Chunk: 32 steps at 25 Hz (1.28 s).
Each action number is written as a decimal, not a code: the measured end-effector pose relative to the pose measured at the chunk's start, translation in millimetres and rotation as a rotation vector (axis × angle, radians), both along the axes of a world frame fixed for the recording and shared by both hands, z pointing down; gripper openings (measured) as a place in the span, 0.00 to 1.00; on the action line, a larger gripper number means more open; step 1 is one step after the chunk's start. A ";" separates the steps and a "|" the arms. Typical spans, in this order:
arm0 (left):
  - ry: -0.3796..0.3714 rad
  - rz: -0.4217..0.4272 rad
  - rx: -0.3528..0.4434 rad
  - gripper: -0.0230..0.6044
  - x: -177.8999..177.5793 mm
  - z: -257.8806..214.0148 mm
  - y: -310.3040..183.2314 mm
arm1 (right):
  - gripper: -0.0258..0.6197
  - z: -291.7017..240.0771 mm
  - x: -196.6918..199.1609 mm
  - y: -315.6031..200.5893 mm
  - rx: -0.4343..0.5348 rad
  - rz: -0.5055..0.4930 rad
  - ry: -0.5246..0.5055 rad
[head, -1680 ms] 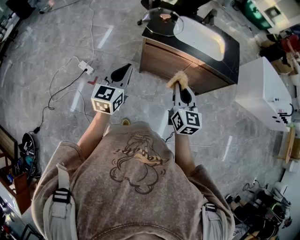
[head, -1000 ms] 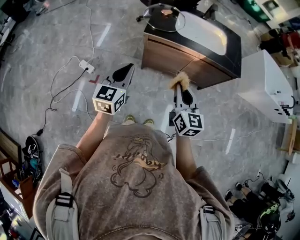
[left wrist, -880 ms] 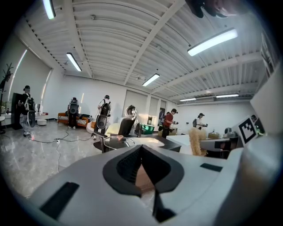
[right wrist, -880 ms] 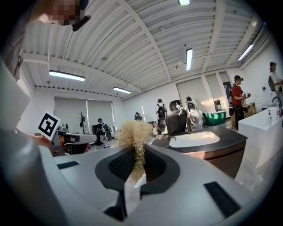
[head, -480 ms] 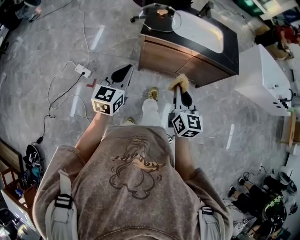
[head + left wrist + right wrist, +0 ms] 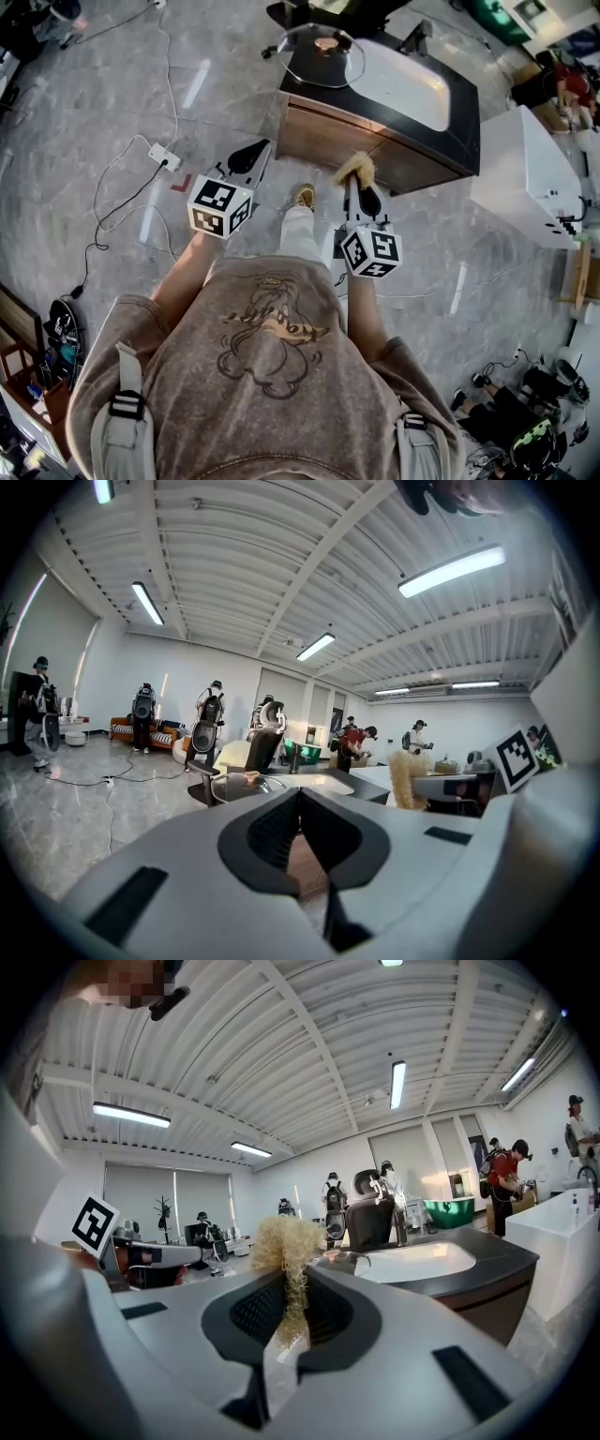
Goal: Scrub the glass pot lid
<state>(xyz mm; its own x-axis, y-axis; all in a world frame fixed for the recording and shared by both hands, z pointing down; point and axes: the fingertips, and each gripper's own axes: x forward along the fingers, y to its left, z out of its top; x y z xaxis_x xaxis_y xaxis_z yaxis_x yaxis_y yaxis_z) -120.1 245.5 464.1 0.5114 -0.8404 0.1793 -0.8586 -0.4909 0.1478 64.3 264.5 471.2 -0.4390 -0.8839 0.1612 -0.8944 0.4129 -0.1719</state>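
The glass pot lid (image 6: 324, 54) lies on the dark countertop at the left end of the sink cabinet (image 6: 375, 141), also visible as the lid (image 6: 246, 783) in the left gripper view. My left gripper (image 6: 249, 153) is shut with nothing between its jaws, held over the floor short of the cabinet. My right gripper (image 6: 357, 178) is shut on a tan fibrous scrubber (image 6: 355, 169), whose tuft (image 6: 286, 1246) sticks up above the jaws. Both grippers point toward the cabinet and are apart from the lid.
A white basin (image 6: 412, 80) is set in the countertop beside the lid. A white appliance box (image 6: 530, 183) stands to the right. Cables and a power strip (image 6: 163, 156) lie on the marble floor at left. My foot (image 6: 305, 197) steps forward between the grippers. Several people stand in the background.
I have walked closer to the sink cabinet; both grippers came forward with me, the scrubber still held. A leg now steps out between the grippers.
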 end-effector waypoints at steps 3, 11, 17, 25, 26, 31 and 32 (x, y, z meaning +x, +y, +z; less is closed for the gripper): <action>0.000 -0.005 -0.008 0.06 1.8 5.4 -25.5 | 0.10 3.6 1.3 -27.5 -0.003 -0.003 -0.002; 0.001 -0.017 -0.010 0.06 9.3 -6.1 -105.5 | 0.10 0.4 9.8 -110.0 -0.024 -0.016 -0.018; 0.051 -0.032 -0.038 0.06 17.9 -17.6 -160.9 | 0.10 -9.8 22.7 -165.6 -0.030 -0.037 -0.021; 0.037 -0.062 -0.059 0.06 38.6 -16.6 -228.4 | 0.10 -7.8 39.3 -239.2 -0.048 -0.084 -0.025; 0.052 -0.067 -0.065 0.06 40.6 -16.6 -236.7 | 0.11 -8.6 42.0 -248.5 -0.045 -0.090 -0.025; 0.080 -0.077 -0.070 0.06 55.7 -20.0 -276.2 | 0.10 -6.9 61.5 -288.3 -0.056 -0.107 -0.022; 0.074 -0.080 -0.072 0.06 58.2 -19.5 -282.3 | 0.11 -5.8 64.0 -294.9 -0.061 -0.114 -0.021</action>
